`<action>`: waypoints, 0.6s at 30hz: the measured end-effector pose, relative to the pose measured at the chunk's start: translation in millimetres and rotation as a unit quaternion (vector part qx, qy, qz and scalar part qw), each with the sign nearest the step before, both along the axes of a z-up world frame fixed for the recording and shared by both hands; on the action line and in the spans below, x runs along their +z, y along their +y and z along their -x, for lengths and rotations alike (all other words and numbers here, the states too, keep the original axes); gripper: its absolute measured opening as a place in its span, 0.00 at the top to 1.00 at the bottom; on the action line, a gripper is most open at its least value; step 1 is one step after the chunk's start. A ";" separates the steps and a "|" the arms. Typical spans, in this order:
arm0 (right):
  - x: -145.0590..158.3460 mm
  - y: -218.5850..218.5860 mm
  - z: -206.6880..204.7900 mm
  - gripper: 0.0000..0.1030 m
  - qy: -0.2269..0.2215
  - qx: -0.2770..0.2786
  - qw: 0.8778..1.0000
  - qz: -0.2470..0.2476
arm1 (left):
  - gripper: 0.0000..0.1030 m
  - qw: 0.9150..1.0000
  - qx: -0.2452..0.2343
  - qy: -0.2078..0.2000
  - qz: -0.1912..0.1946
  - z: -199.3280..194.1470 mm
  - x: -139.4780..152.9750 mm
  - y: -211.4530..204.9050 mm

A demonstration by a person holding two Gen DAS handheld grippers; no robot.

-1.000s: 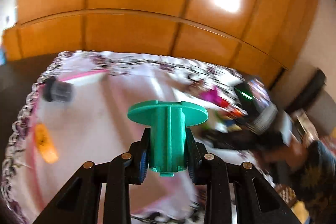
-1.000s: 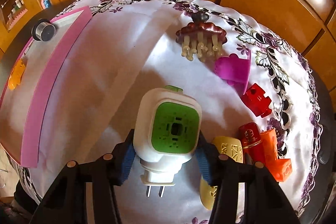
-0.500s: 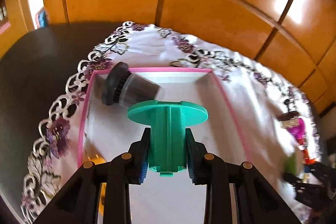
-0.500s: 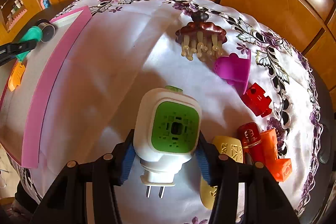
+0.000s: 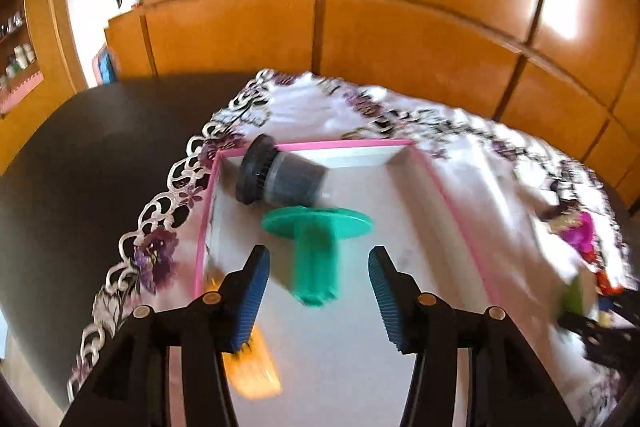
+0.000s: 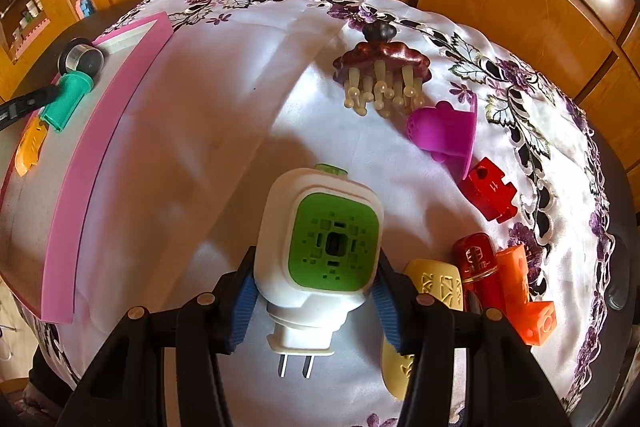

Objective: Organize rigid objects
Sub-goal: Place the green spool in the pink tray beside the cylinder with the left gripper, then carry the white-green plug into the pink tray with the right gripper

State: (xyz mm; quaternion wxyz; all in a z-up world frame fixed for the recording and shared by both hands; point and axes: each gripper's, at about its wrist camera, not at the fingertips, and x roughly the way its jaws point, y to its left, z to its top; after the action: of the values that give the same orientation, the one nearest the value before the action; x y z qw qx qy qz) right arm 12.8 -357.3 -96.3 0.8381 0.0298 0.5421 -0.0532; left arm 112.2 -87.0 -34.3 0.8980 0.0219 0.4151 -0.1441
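Note:
My left gripper (image 5: 318, 291) is open over the pink-rimmed tray (image 5: 456, 199). The green T-shaped spool (image 5: 316, 251) is between the pads, clear of both and blurred. A dark cylindrical cap (image 5: 276, 181) lies in the tray's far corner, and an orange piece (image 5: 252, 375) lies near its front left. My right gripper (image 6: 316, 307) is shut on a white and green plug-in device (image 6: 320, 247), held above the tablecloth. In the right wrist view the tray (image 6: 80, 163) is at far left with the spool (image 6: 66, 99) in it.
On the cloth to the right lie a brown hair claw (image 6: 380, 71), a magenta cup-shaped piece (image 6: 444, 131), a red block (image 6: 488, 195), a red cylinder (image 6: 478, 263), an orange block (image 6: 524, 291) and a cream piece (image 6: 436, 287). Wood panelling stands behind the table.
My left gripper has opened and let go of the green spool over the tray. The right gripper has held still with the plug-in device.

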 end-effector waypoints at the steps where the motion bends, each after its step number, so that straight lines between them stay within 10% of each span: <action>1: 0.0 0.2 -0.1 0.49 0.000 0.000 1.000 0.001 | 0.48 1.000 -0.004 -0.006 0.004 12.0 3.2 -0.8; 18: 0.7 5.4 0.1 0.49 -0.004 0.006 1.000 0.022 | 0.47 0.999 -0.051 -0.005 -0.015 105.9 -5.5 -21.5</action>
State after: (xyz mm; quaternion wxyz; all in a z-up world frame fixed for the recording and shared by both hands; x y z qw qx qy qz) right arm 12.7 -351.9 -95.6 0.8409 0.0081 0.5378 -0.0596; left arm 6.3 -108.4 -39.7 0.8912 0.0574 0.4109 -0.1835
